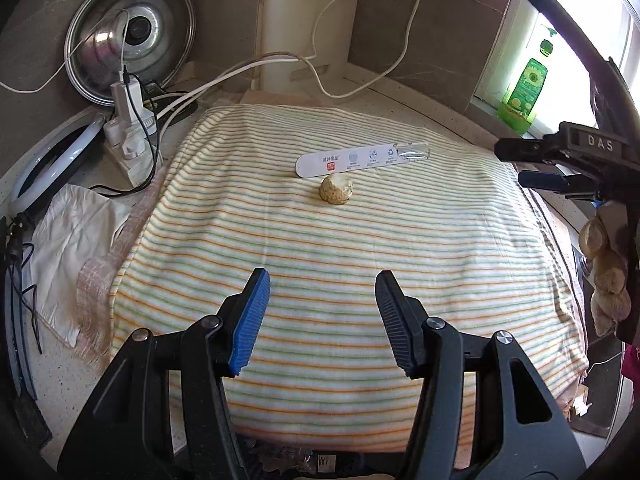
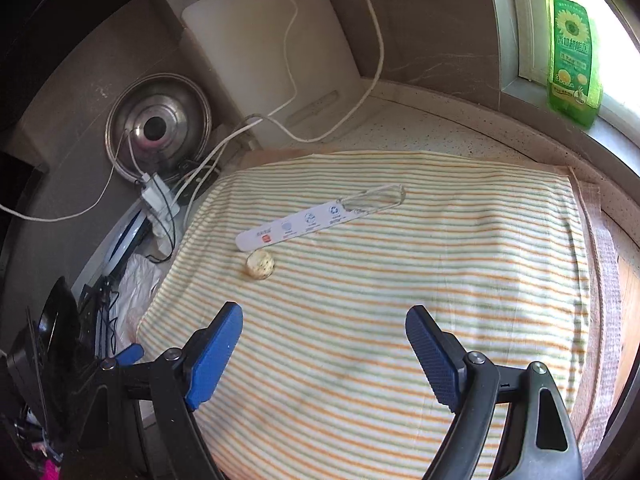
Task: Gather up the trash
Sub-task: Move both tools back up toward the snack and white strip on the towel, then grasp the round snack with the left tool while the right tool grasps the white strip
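A long white plastic package strip [image 1: 352,158] with a clear end lies on the striped cloth [image 1: 320,240]. It also shows in the right wrist view [image 2: 304,222]. A small beige crumpled ball [image 1: 336,189] lies just in front of it, and shows in the right wrist view [image 2: 260,265] too. My left gripper [image 1: 322,312] is open and empty, well short of the ball. My right gripper [image 2: 324,352] is open and empty above the cloth [image 2: 400,320], to the right of both items. It shows at the right edge of the left wrist view [image 1: 532,164].
A steel pot lid [image 1: 130,36] leans on the wall at back left. A power strip with plugs and cables [image 1: 128,132] sits beside the cloth. A green dish soap bottle [image 2: 572,52] stands on the window sill. A crumpled white cloth [image 1: 72,248] lies at left.
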### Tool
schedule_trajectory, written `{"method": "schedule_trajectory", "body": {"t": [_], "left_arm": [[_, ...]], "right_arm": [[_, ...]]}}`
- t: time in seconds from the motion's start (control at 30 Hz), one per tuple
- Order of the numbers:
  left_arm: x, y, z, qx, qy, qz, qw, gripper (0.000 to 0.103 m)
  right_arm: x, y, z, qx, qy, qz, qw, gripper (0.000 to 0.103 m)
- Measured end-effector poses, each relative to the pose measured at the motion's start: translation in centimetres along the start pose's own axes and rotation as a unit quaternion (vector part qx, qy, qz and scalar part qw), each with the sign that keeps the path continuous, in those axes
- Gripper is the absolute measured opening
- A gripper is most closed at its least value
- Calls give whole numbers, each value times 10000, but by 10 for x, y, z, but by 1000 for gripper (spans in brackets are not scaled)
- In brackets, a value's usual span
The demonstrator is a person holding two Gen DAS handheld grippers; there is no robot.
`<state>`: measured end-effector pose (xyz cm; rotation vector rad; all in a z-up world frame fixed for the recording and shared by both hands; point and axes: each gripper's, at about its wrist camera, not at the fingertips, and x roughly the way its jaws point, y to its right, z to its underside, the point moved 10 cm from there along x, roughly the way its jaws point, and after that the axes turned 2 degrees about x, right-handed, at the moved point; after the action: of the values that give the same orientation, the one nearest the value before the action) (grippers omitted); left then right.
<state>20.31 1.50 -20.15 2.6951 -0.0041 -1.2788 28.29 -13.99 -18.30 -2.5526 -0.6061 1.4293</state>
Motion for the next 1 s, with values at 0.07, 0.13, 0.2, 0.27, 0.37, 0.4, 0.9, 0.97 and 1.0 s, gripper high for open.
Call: {"method": "schedule_trajectory", "body": {"t": [0.07,0.13,0.2,0.27,0.37,0.4,0.9,0.97,1.0], "left_arm": [[8,5,-7,-21,-16,39,10000,56],[17,9,-14,-20,-16,55,10000,56],[26,11,-20,-53,-45,79,9999,56],[36,12,-25,-121,-99,108,9998,56],[50,12,-31,-196,-150,136,9996,56],[54,12,-33,-207,-164,140,9996,56],[118,12,-53,-108,-526,110,9985,56],[123,12,-52,-67,-567,90,9983,56],[126,12,-52,-43,-591,73,9982,56]], "right_arm": [[11,3,-13,160,-46,-83,9998,86],[23,6,-24,341,-116,-149,9992,85],[37,7,-32,538,-221,-256,9980,83],[51,9,-39,697,-331,-303,9966,81],[73,11,-47,862,-494,-277,9947,78],[81,12,-49,913,-537,-254,9941,77],[154,32,-72,1874,-921,5,9780,69],[161,34,-71,1946,-965,103,9761,67],[163,35,-71,1967,-979,144,9755,67]]}}
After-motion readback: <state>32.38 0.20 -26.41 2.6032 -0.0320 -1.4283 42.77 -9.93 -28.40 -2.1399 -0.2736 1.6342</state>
